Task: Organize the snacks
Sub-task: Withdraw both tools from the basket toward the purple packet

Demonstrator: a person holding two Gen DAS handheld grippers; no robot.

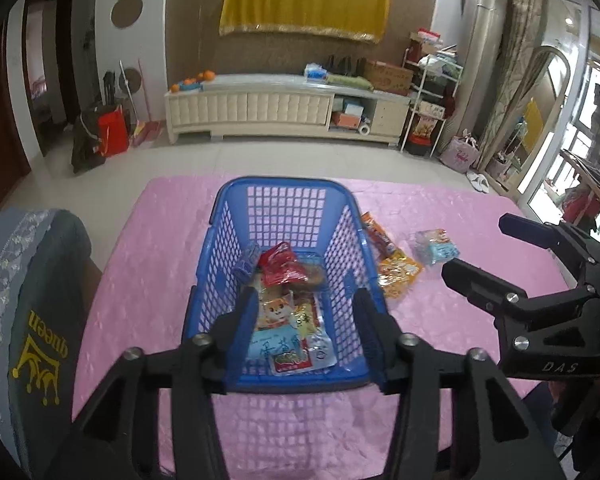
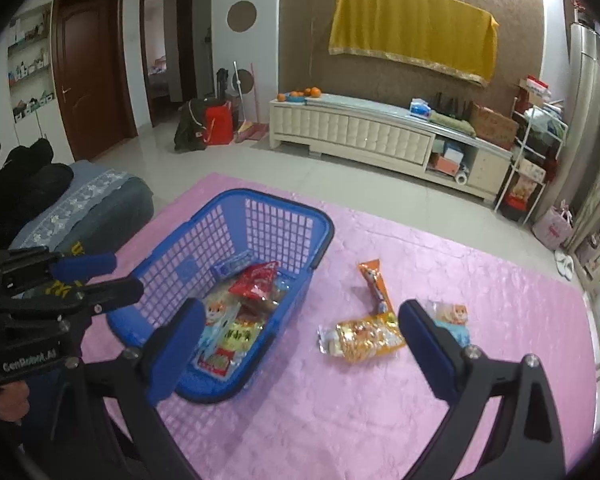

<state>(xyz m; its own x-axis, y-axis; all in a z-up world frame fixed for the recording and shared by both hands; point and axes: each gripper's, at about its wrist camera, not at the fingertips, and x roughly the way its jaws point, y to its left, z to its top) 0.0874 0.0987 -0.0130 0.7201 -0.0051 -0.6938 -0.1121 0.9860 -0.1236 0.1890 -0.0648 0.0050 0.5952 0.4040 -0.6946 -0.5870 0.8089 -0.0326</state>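
At frame centre, left gripper (image 1: pixel 304 300) is hovering, fingers apart, over blue basket (image 1: pixel 220 220); right gripper (image 2: pixel 300 320) is hanging apart above orange packet (image 2: pixel 366 340).

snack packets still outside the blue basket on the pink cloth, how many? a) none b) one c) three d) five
c, three packets lie on the pink cloth beside the blue basket: a long orange stick packet, a flat orange packet and a small light blue packet.
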